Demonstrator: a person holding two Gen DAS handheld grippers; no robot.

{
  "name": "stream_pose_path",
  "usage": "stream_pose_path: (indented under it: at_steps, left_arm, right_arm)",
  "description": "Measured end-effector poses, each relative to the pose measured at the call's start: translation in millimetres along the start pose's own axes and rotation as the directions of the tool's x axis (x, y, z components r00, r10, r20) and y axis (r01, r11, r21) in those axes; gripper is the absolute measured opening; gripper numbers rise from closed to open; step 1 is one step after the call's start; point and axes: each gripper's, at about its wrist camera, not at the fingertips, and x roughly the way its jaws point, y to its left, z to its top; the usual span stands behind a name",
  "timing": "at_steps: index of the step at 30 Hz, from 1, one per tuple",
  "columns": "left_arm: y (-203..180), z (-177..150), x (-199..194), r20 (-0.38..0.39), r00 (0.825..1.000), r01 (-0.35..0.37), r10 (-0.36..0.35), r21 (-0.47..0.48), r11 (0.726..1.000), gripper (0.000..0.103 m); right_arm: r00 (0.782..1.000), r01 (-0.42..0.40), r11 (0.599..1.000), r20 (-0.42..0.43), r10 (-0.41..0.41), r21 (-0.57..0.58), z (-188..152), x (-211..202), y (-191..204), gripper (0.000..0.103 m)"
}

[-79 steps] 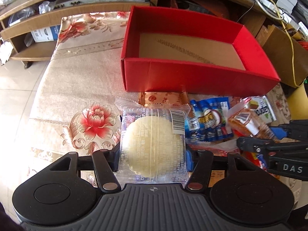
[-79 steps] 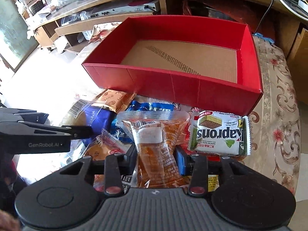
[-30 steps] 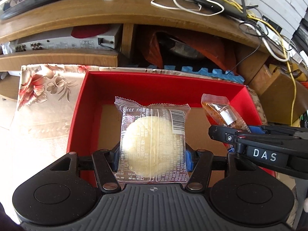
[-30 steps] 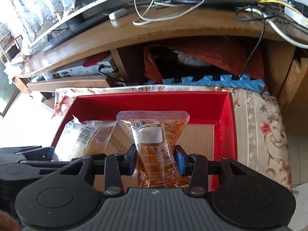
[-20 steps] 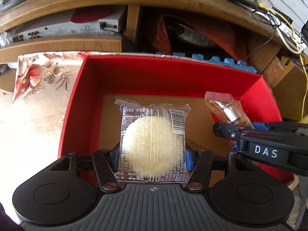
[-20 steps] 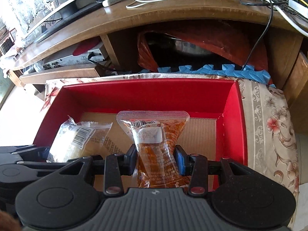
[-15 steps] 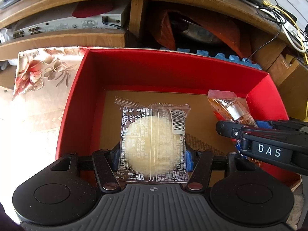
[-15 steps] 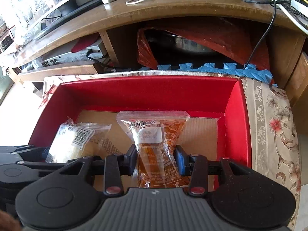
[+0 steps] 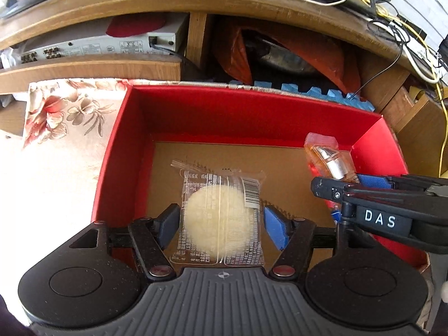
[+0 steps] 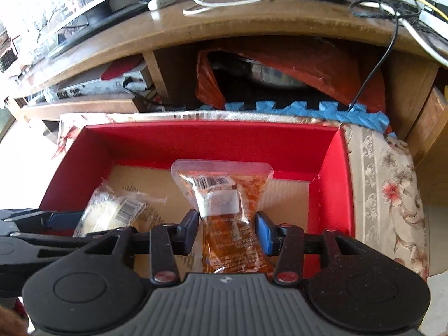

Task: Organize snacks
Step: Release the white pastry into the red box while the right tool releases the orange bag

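Note:
A red cardboard box (image 9: 117, 145) with a brown floor lies under both grippers. My left gripper (image 9: 221, 224) hangs low inside it, and its jaws are opening. The clear packet with a pale round cake (image 9: 221, 218) lies between the blue pads (image 9: 275, 231), which stand off its sides. In the right wrist view the same cake packet (image 10: 109, 215) rests on the box floor at the left. My right gripper (image 10: 226, 228) pinches the waist of an orange snack packet (image 10: 221, 196) over the box (image 10: 196, 142); its jaws are starting to open.
A wooden TV stand (image 9: 196, 2) with loose cables rises just behind the box. On its shelf sit a silver device (image 9: 106, 44) and an orange bag (image 9: 294, 53). Blue foam mat (image 10: 308, 110) and floral cloth (image 10: 392, 190) border the box.
Both grippers came from the snack pile to the box and sank into it. The left jaws have spread and the cake packet has slipped down from them. The orange packet stays pinched.

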Motion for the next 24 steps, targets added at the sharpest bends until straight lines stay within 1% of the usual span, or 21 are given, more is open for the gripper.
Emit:
stream_pose_path:
  at_steps: [3, 11, 24]
  left_arm:
    - [-1, 1, -5, 0.020, 1.000, -0.002, 0.002, 0.002, 1.000, 0.077]
    - [-1, 3, -15, 0.040, 0.999, 0.004, -0.004, -0.007, 1.000, 0.077]
    - [-13, -14, -51, 0.073, 0.996, 0.048, -0.049, 0.014, 0.999, 0.081]
  right_arm:
    - [1.000, -0.006, 1.000, 0.021, 0.005, 0.003, 3, -6, 0, 0.043]
    - [0.998, -0.015, 1.000, 0.056, 0.014, 0.010, 9, -22, 2, 0.044]
    - [0.995, -0.030, 0.999, 0.098, 0.029, 0.011, -7, -70, 13, 0.044]
